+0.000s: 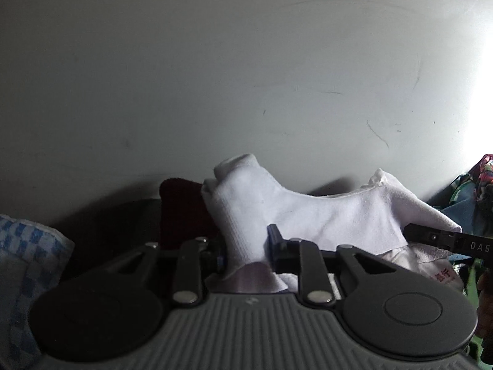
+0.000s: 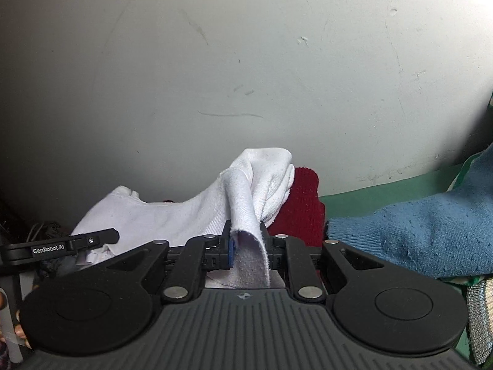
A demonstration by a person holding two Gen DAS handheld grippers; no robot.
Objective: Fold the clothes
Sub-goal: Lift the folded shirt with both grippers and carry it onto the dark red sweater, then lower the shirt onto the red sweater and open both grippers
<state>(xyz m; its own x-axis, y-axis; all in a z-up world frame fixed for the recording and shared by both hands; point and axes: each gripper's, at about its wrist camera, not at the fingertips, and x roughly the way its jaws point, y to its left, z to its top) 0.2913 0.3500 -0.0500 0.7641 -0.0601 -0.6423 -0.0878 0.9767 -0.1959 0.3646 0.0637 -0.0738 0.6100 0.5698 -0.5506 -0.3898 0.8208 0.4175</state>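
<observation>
**Right wrist view: white garment pinched at one edge, left jaws slack around the other**

Right wrist view shows the right gripper (image 2: 246,246) clamped on a fold of the white garment (image 2: 172,215), which drapes ahead of its fingers over a red knit (image 2: 303,203); a blue sweater (image 2: 431,231) lies off to its right. Holding both edges likely keeps the fold aligned. Across, the left gripper (image 1: 246,252) has its jaws parted with cloth between them, pads apparently not pressing, probably to let that edge settle. A checked cloth (image 1: 27,262) sits to its left.
</observation>
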